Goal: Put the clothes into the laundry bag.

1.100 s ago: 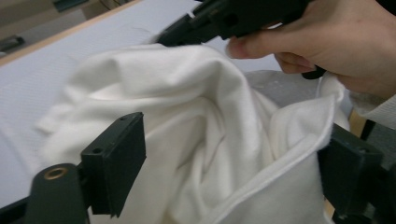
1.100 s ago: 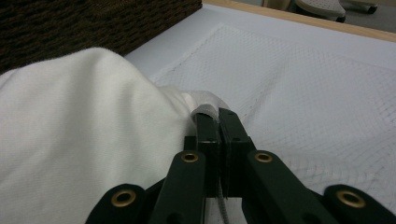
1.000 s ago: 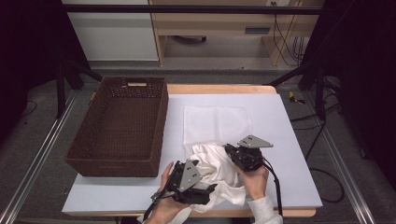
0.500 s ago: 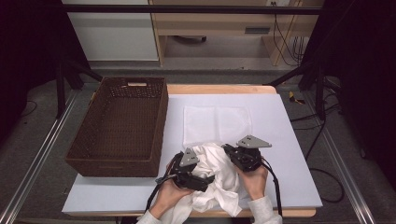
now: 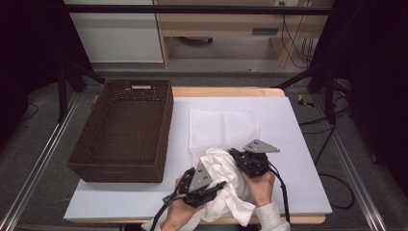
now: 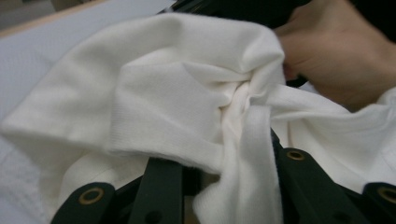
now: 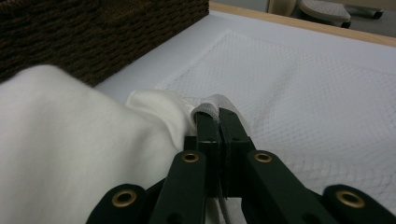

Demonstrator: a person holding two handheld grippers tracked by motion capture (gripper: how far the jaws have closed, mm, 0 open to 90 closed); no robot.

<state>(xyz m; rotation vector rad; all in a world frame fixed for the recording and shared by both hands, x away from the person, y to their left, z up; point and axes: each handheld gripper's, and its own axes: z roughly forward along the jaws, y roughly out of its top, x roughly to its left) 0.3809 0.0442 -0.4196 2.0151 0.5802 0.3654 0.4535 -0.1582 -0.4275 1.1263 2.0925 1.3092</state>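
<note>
1. The white cloth (image 5: pixel 222 180) lies bunched at the surface's (image 5: pixel 298 144) near edge, close to the basket (image 5: pixel 120 130).
2. Right gripper (image 7: pixel 215 116) is clamped on the cloth's hem.
3. Left gripper (image 6: pixel 224 158) has just been closing, with a twisted fold between its jaws.
4. Hold both pinches firm, then pull apart evenly to spread the cloth flat.

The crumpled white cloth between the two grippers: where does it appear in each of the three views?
High view: the crumpled white cloth lies at the near table edge, between both grippers.
Left gripper view: it covers the middle, bunched between the black jaws.
Right gripper view: it is at the lower left, with its hem pinched in the shut jaws.
Shared landmark: the flat white textured mat, in the high and right gripper views.
</note>
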